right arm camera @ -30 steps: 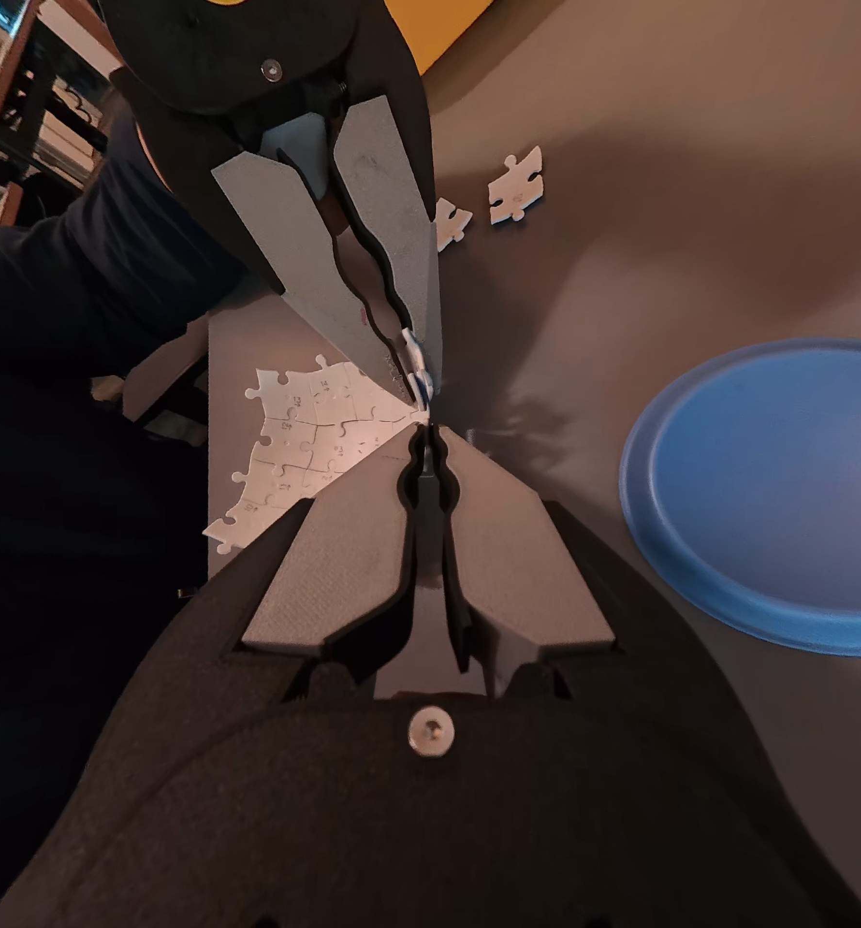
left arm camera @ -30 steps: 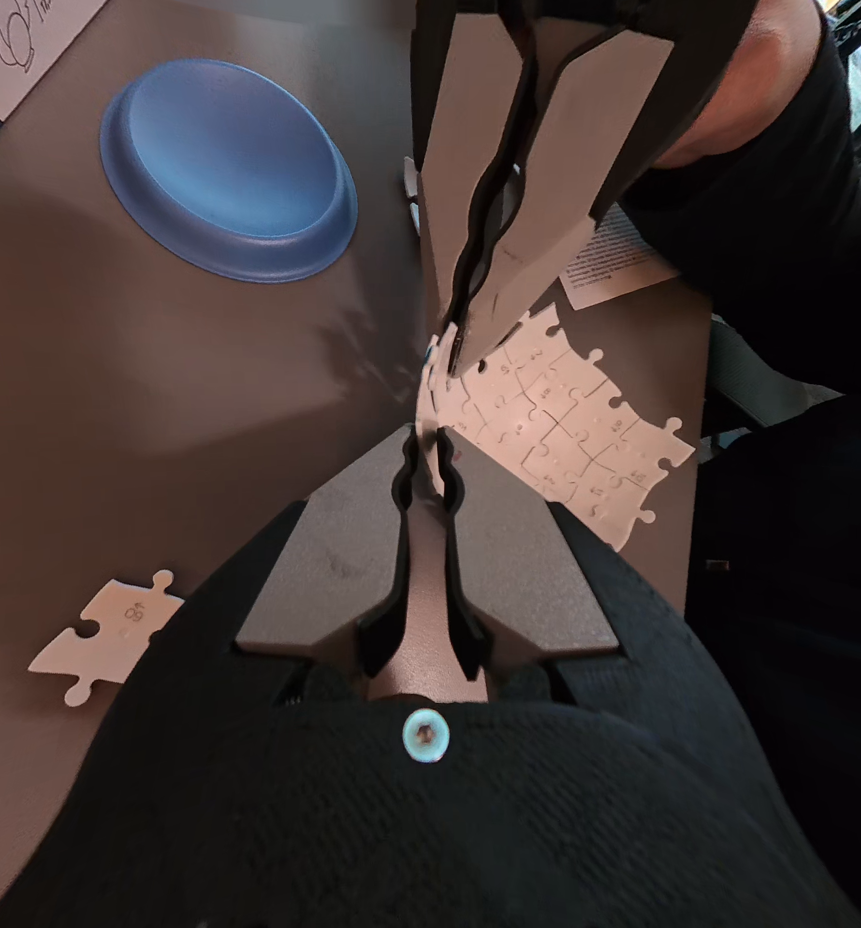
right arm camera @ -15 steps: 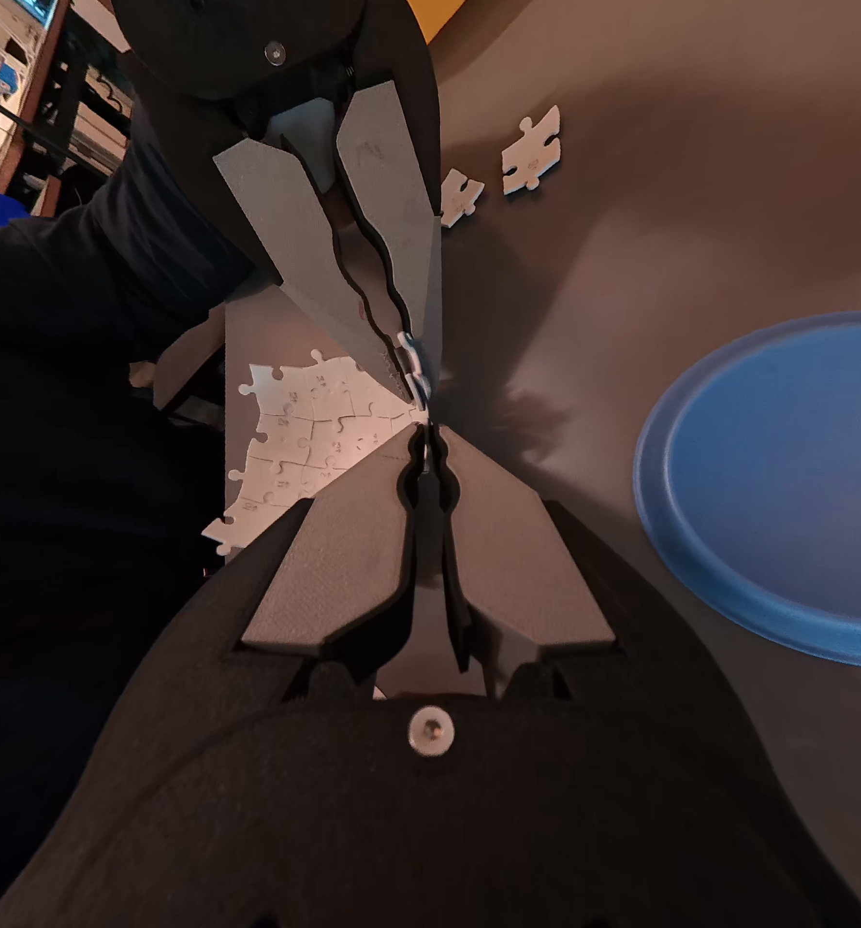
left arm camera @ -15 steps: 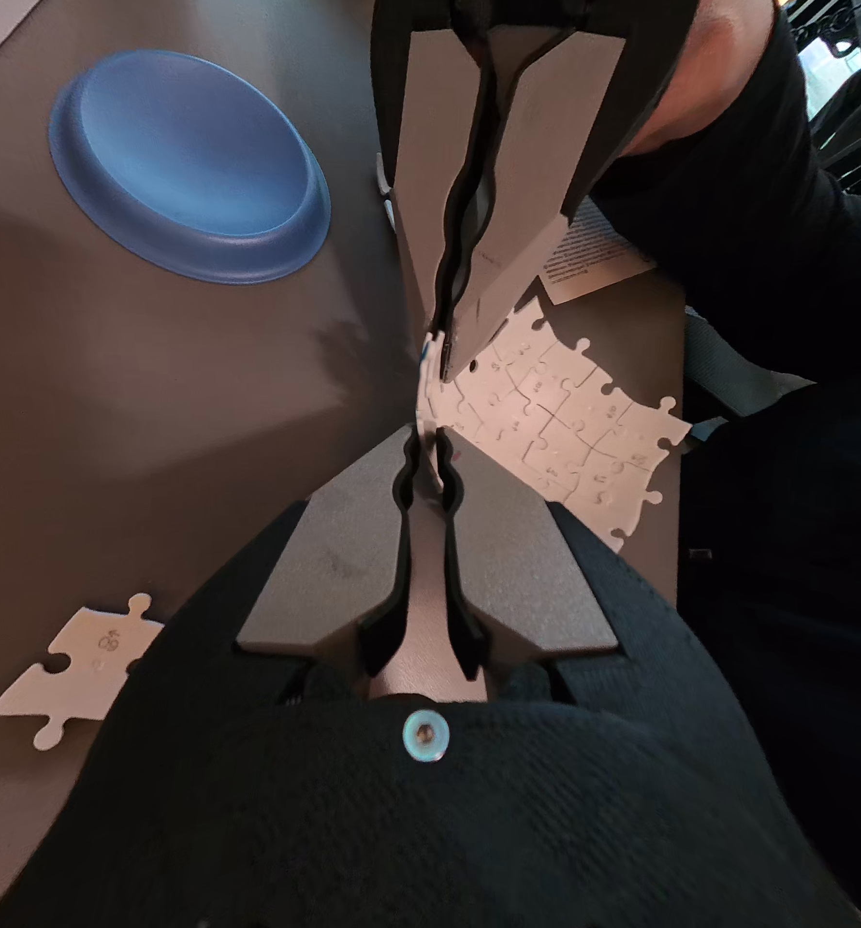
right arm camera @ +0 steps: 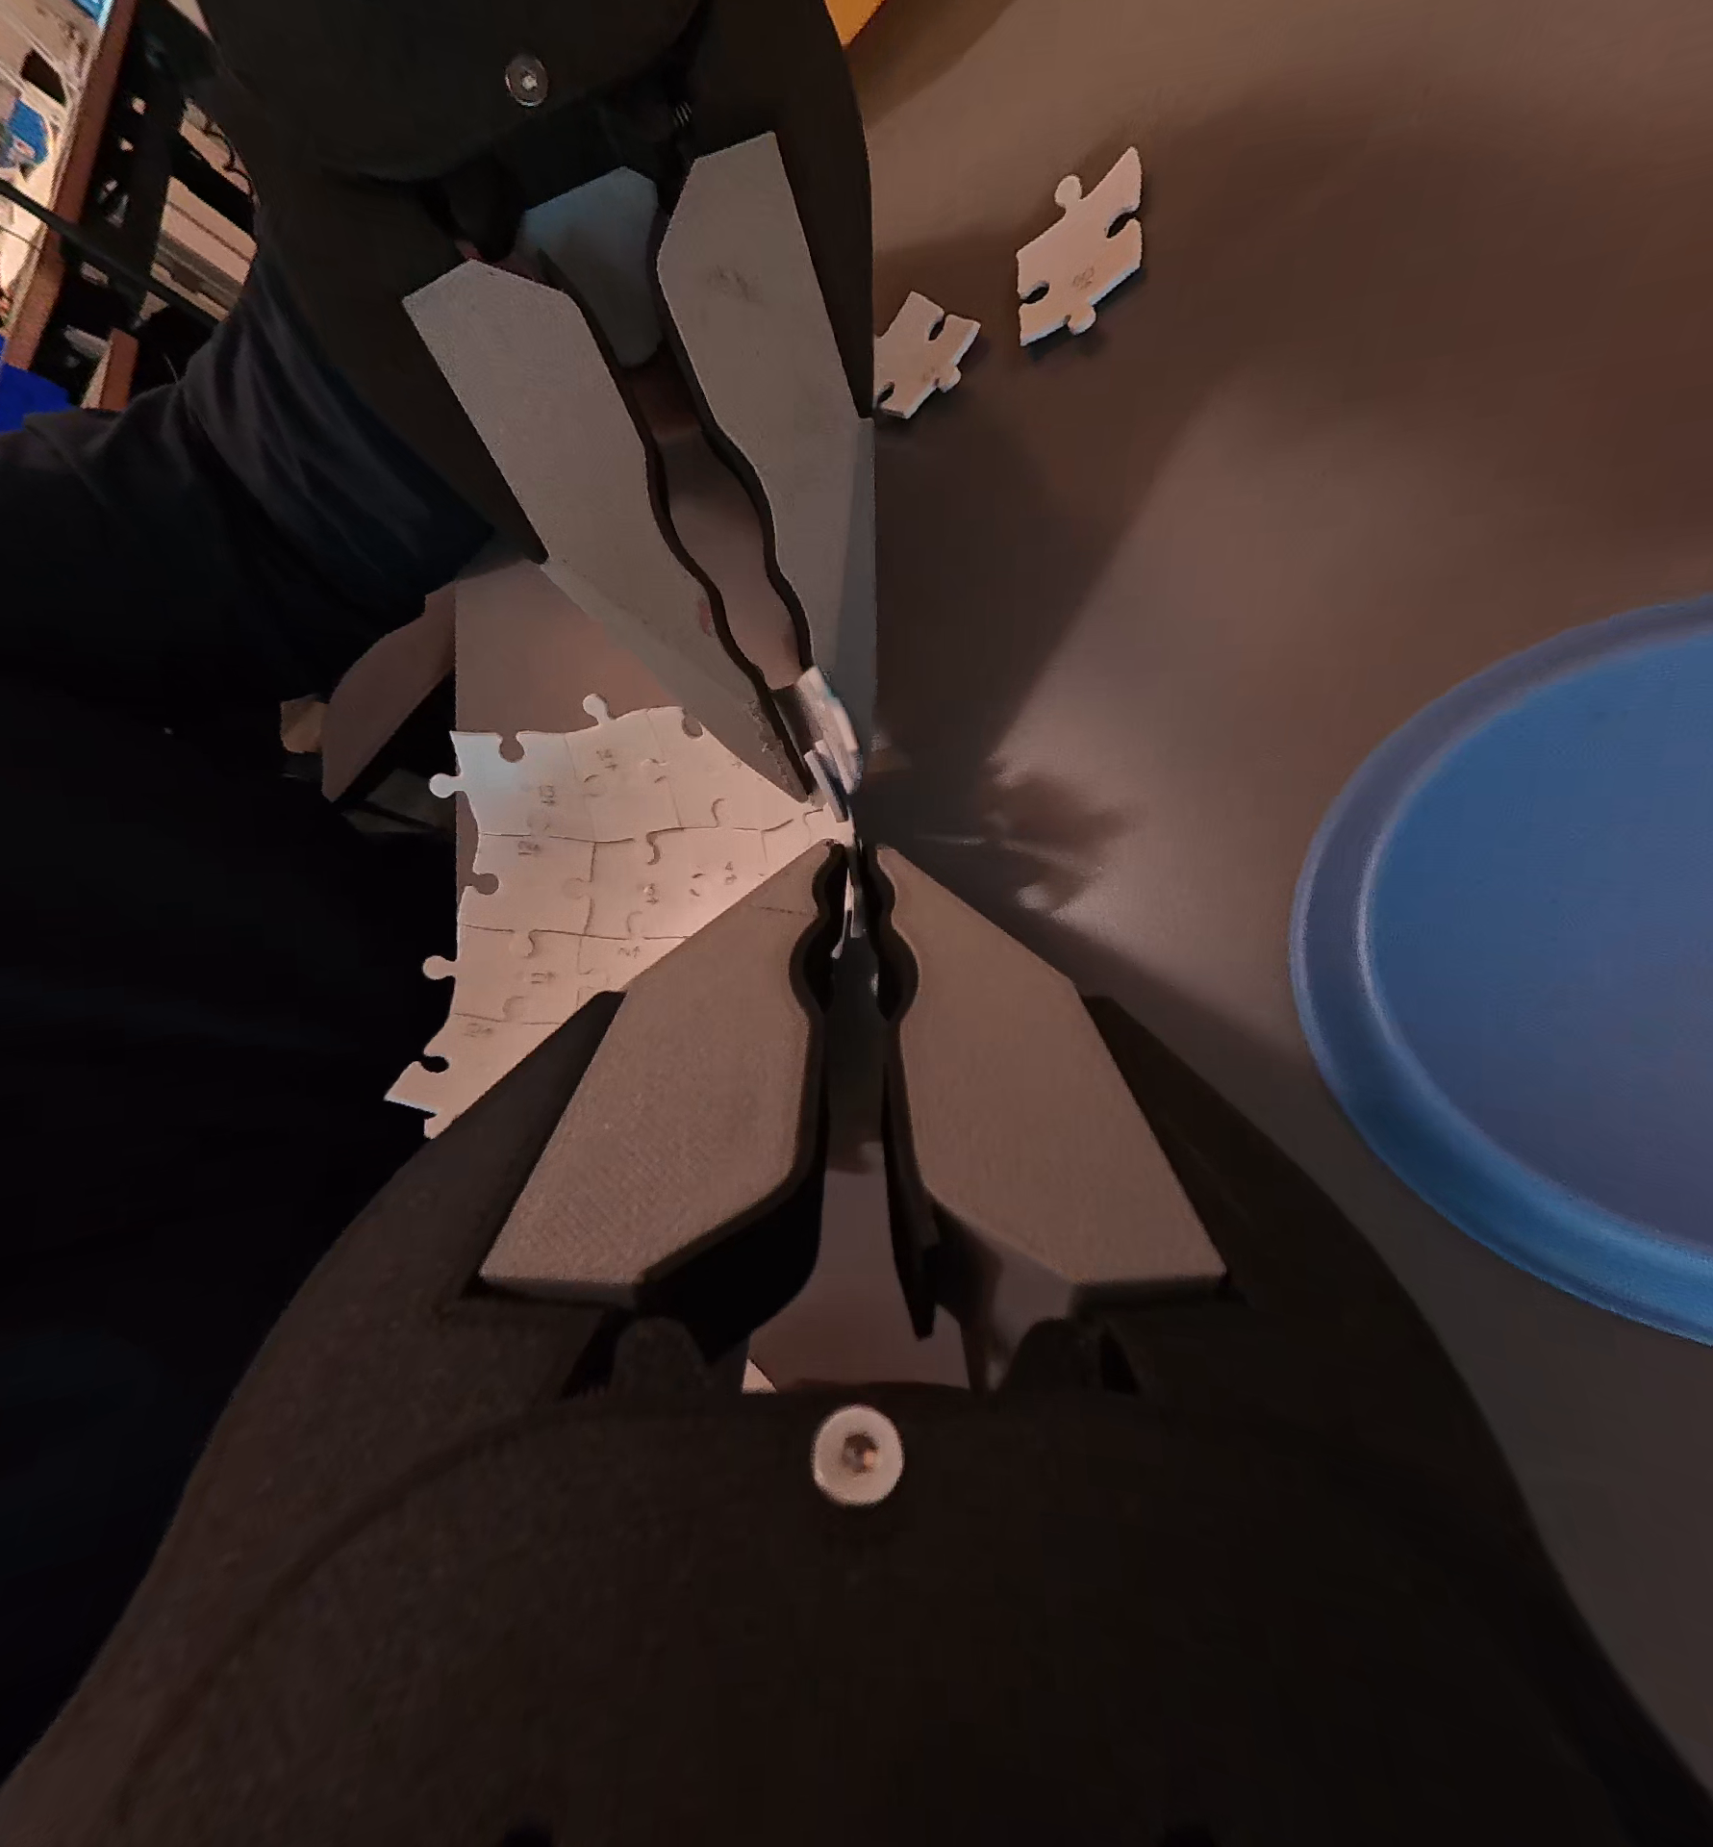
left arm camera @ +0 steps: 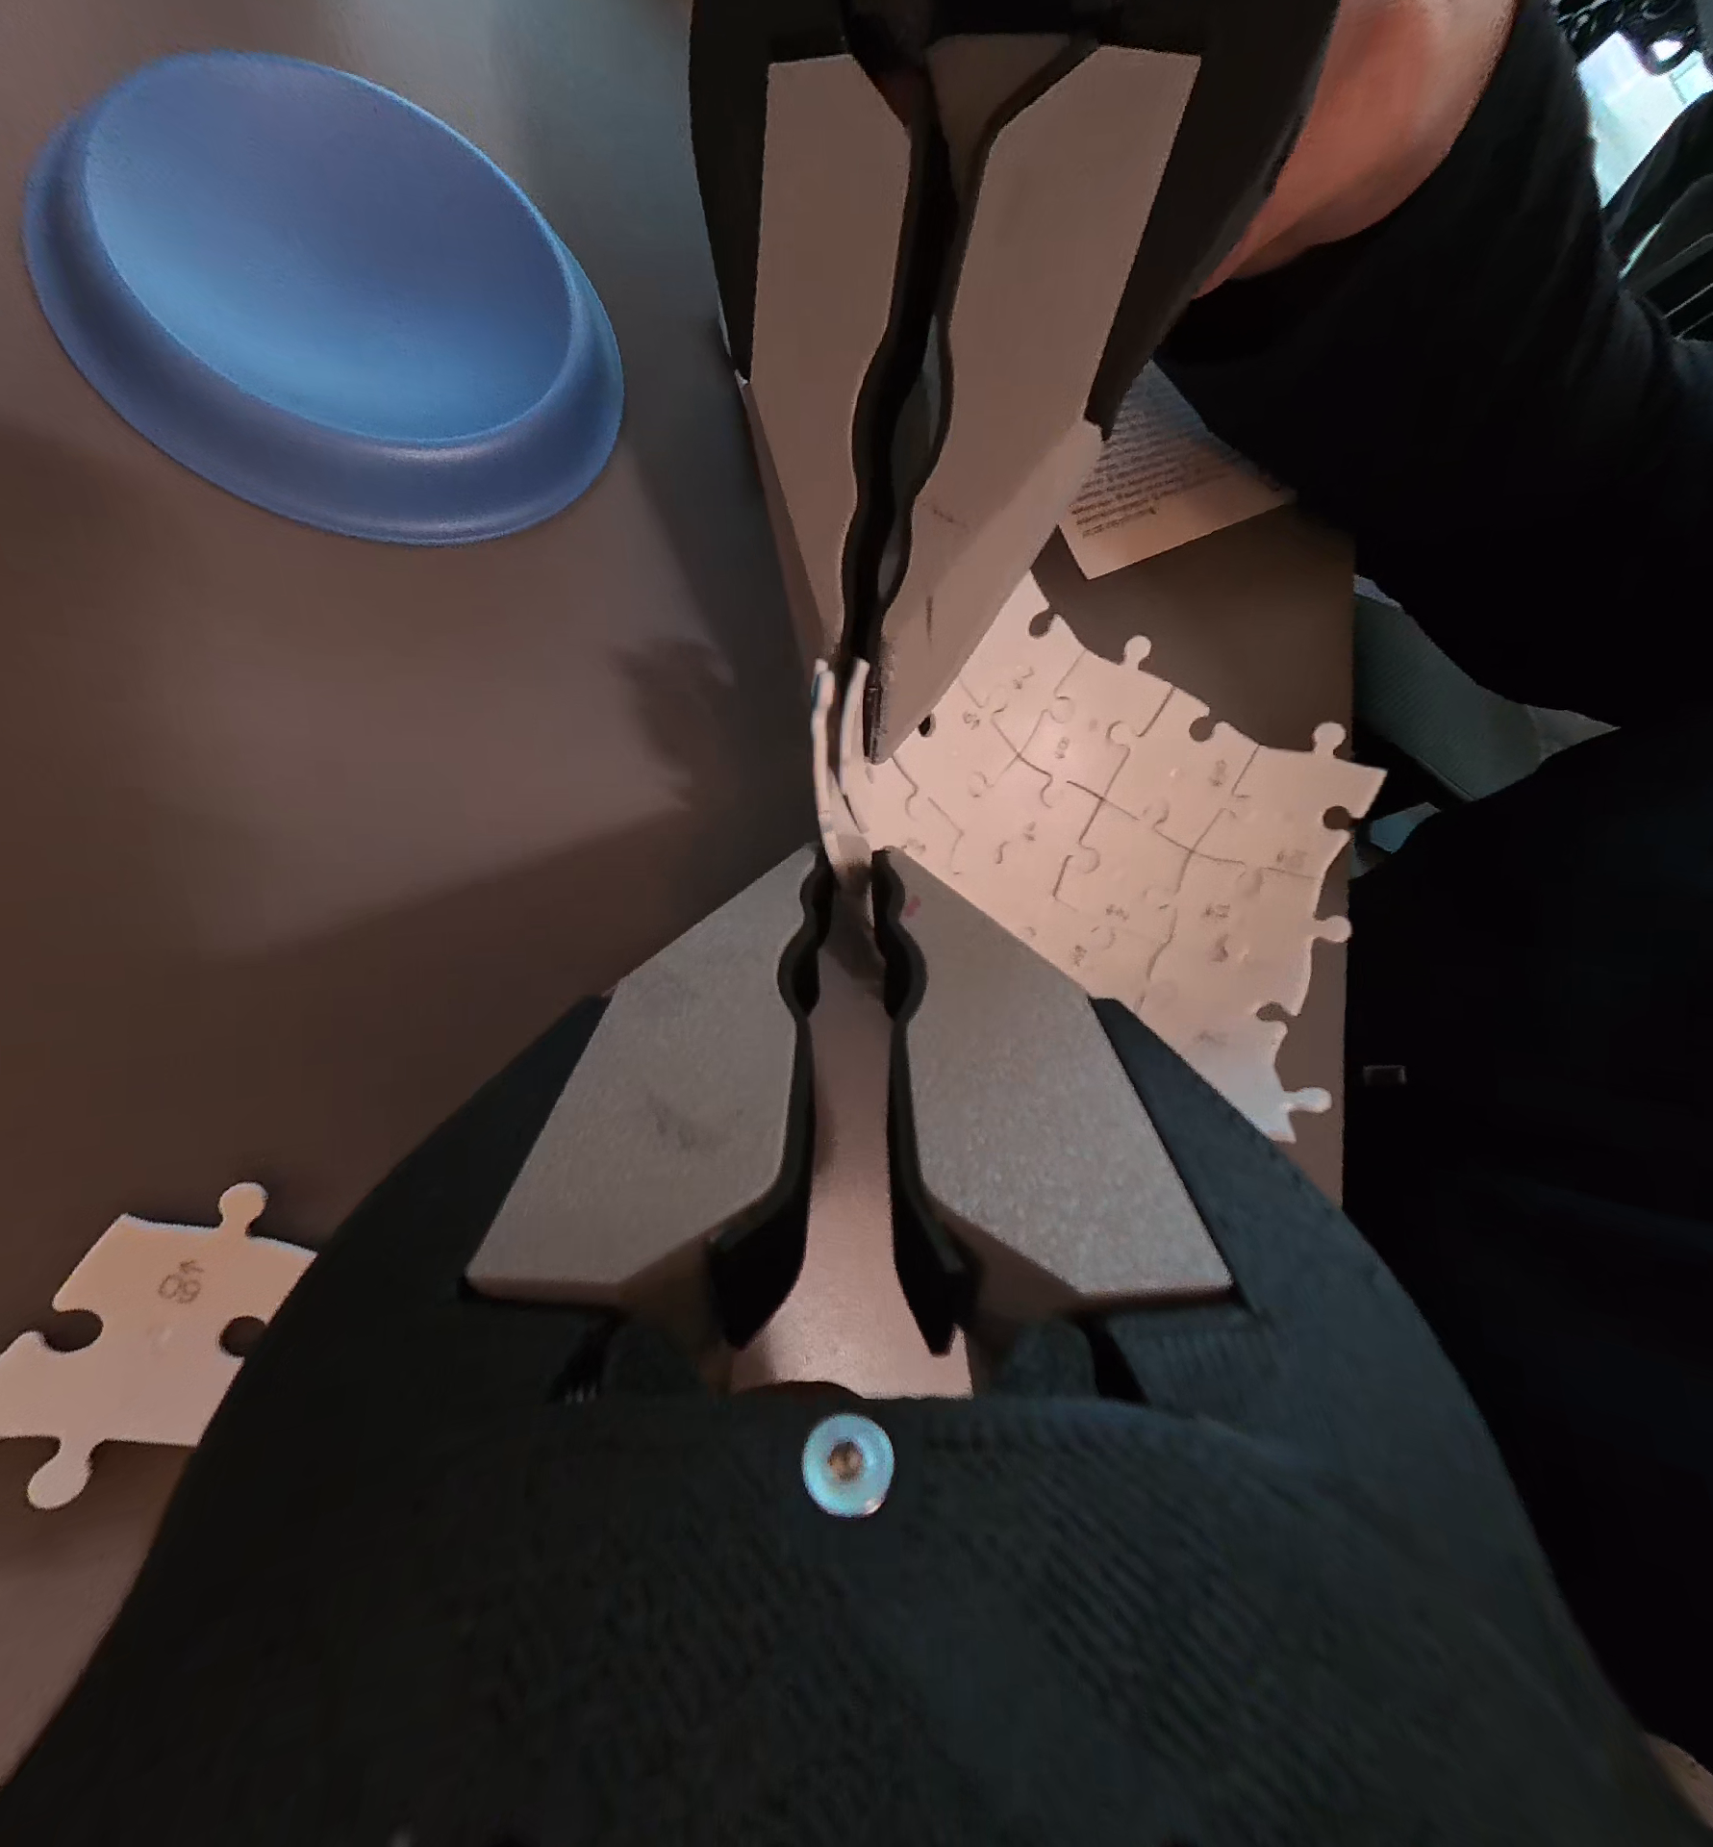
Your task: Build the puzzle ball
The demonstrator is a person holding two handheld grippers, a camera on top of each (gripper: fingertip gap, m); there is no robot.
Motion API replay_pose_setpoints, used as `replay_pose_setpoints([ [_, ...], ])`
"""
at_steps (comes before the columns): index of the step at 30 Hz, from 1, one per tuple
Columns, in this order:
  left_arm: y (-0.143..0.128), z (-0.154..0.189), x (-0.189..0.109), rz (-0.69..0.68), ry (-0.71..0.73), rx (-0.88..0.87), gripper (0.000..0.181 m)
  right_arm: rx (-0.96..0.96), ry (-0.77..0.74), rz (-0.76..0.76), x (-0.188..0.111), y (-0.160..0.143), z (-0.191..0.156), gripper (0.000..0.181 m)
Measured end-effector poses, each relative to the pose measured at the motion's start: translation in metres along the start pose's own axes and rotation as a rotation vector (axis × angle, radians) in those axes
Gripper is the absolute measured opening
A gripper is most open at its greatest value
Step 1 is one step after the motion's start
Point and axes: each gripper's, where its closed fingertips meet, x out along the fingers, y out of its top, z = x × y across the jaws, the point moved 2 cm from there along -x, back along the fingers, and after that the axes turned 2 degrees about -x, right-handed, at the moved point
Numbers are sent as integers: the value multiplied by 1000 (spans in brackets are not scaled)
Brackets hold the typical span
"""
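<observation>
A white puzzle section [left arm camera: 1132, 830] of several joined pieces is held above the dark table and also shows in the right wrist view [right arm camera: 582, 870]. My left gripper [left arm camera: 852, 870] is shut on its near edge, which curls up edge-on between the jaws. My right gripper [right arm camera: 857, 870] is shut on a thin white puzzle piece [right arm camera: 850, 915] at that same edge. The two grippers face each other tip to tip. The right gripper [left arm camera: 857, 700] comes in from the top of the left wrist view. The left gripper [right arm camera: 812, 750] comes in from the top of the right wrist view.
A blue round dish [left arm camera: 322, 290] lies upside down on the table [left arm camera: 282, 800] and also shows in the right wrist view [right arm camera: 1582, 949]. Loose white pieces lie on the table [left arm camera: 133, 1339] [right arm camera: 1082, 250] [right arm camera: 922, 355]. A printed leaflet [left arm camera: 1162, 490] lies beyond the section. A person's dark sleeves flank the grippers. The tips of both grippers are at nearly the same place.
Both grippers stay shut and tip to tip. The pair has shifted a little over the table: the blue dish has slid left in the left wrist view and the section has tilted slightly.
</observation>
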Motion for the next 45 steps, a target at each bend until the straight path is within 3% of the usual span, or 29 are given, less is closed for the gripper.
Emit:
replay_pose_setpoints([
  [10,2,0,7,-8,-10,9,15,15,-4,-15,0,-4,3,0],
  [16,5,2,3,32,-11,14,4,27,36,18,-2,-1,-1,0],
  [29,1,7,-1,157,52,17,3,46,78,42,1,1,-6,0],
  [45,7,9,-2,207,41,11,4,28,72,54,-2,2,-8,0],
])
